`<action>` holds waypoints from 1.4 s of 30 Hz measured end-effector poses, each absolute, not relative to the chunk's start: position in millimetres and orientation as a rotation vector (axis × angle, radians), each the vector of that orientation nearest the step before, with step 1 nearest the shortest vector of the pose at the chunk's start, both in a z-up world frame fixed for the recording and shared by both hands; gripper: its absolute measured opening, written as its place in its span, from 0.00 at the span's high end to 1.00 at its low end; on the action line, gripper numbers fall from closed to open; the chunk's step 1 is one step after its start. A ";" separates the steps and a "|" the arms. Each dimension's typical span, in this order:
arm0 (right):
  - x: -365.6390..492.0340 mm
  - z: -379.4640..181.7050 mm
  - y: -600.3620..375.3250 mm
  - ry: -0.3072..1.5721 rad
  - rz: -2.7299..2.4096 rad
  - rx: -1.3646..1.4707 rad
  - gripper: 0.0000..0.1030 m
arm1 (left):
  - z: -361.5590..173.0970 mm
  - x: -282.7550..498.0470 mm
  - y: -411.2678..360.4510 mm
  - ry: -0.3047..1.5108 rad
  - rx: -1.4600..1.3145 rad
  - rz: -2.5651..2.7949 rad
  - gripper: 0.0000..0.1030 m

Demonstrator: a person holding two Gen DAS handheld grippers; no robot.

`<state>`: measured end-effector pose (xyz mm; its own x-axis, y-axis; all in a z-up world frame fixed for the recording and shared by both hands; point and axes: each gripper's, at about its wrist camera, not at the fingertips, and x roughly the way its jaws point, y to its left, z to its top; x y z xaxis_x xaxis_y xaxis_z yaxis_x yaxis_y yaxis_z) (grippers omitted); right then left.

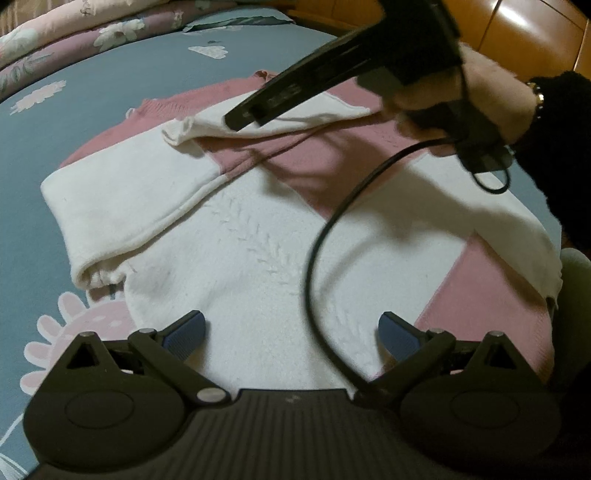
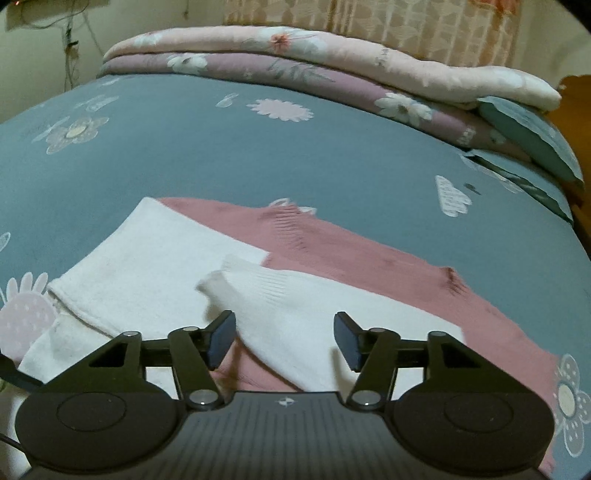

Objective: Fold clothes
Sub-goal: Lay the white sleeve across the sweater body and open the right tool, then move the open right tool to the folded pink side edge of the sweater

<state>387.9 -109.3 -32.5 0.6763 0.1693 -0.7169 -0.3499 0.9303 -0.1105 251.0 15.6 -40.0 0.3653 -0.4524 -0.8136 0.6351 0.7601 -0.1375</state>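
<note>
**Pink-and-white sweater lay half folded on flowered bed**

Nearest the left wrist camera, the left gripper [image 1: 291, 334] hovered low over the white lower part of the sweater [image 1: 258, 236], its blue-padded jaws spread wide and holding nothing. A black cable [image 1: 317, 243] curved up from the gripper's right side across the knit toward the person's right hand [image 1: 465, 96]. The sweater lay flat on the bed's blue-grey sheet [image 1: 74, 122], printed with pale flowers. Its left sleeve [image 1: 122, 199], white at the cuff end, was folded inward across the body, while the other sleeve's white end [image 1: 273, 114] lay across the pink chest. Above that sleeve hung the right gripper [image 1: 243, 120], gripped by the hand in a black fuzzy cuff [image 1: 554, 122] with a beaded bracelet at the wrist.

From the right wrist camera, the right gripper [image 2: 284, 339] showed its jaws parted and empty, poised just above the white sleeve end [image 2: 280, 295], which rested on the pink upper part of the sweater [image 2: 354, 258]. The folded left sleeve [image 2: 147, 266] lay to the left of it. Beyond the garment stretched bare sheet [image 2: 221, 155], and at the far edge of the bed sat a stack of folded floral quilts [image 2: 332, 70] in pink and mauve, with a patterned curtain [image 2: 406, 26] behind them.
</note>
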 end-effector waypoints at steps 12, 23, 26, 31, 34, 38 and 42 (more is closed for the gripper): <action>349.3 -22.6 -202.3 0.786 0.067 -0.201 0.26 | -34.8 255.6 20.8 0.973 0.207 -0.719 0.03; 313.8 -51.0 -262.3 0.794 -0.059 -0.092 0.21 | -0.6 314.6 10.7 0.873 0.099 -0.698 0.03; 310.4 -54.3 -261.5 0.770 -0.036 -0.106 0.21 | 9.8 332.1 -16.2 0.799 0.116 -0.694 0.03; 298.9 -53.8 -262.3 0.721 -0.050 -0.229 0.18 | -0.2 364.5 -59.4 0.748 0.074 -0.694 0.03; 287.5 -50.8 -272.9 0.702 -0.088 -0.251 0.16 | -22.0 382.1 -71.9 0.790 0.008 -0.671 0.03; 283.7 -46.9 -297.5 0.714 -0.086 -0.215 0.17 | -42.7 389.2 -73.2 0.834 0.008 -0.600 0.03; 285.9 -44.7 -322.3 0.731 -0.086 -0.182 0.31 | -36.3 385.3 -74.2 0.816 0.022 -0.551 0.03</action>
<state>285.9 -322.3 -44.7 0.7417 -0.1416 -0.6556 0.0146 0.9806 -0.1953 385.3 -74.2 -36.3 0.5531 -0.4579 -0.6960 0.4742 0.8599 -0.1889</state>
